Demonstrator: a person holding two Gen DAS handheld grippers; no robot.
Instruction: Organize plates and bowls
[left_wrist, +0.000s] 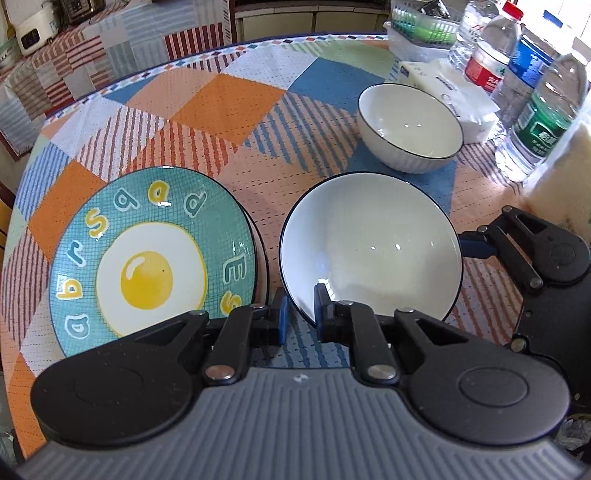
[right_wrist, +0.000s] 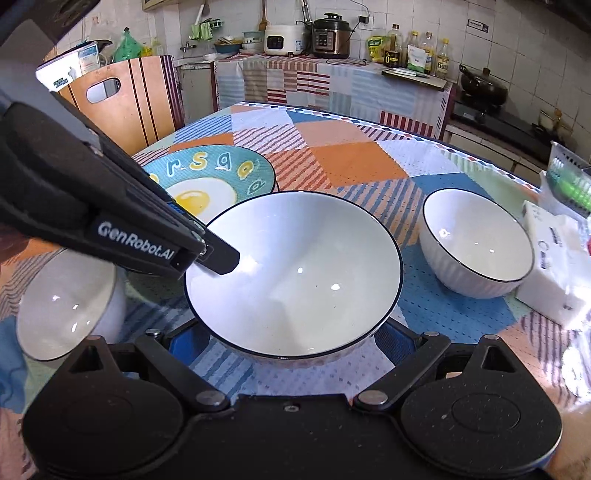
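A wide white bowl with a dark rim (left_wrist: 373, 247) (right_wrist: 295, 280) sits in the middle of the table. My left gripper (left_wrist: 301, 314) is shut on its near rim, one finger inside and one outside. My right gripper (right_wrist: 291, 341) is open, its blue pads on either side of the same bowl's base. A teal plate with a fried-egg picture (left_wrist: 147, 258) (right_wrist: 210, 184) lies left of the bowl. A ribbed white bowl (left_wrist: 410, 127) (right_wrist: 476, 243) stands further right. A third white bowl (right_wrist: 66, 306) lies tilted at the left in the right wrist view.
Several water bottles (left_wrist: 535, 110) and a white tissue pack (left_wrist: 454, 96) (right_wrist: 557, 266) stand at the table's right side. A clear tub (left_wrist: 421, 33) sits behind them. A wooden chair (right_wrist: 133, 99) stands at the far edge. The tablecloth (left_wrist: 221, 122) is patterned.
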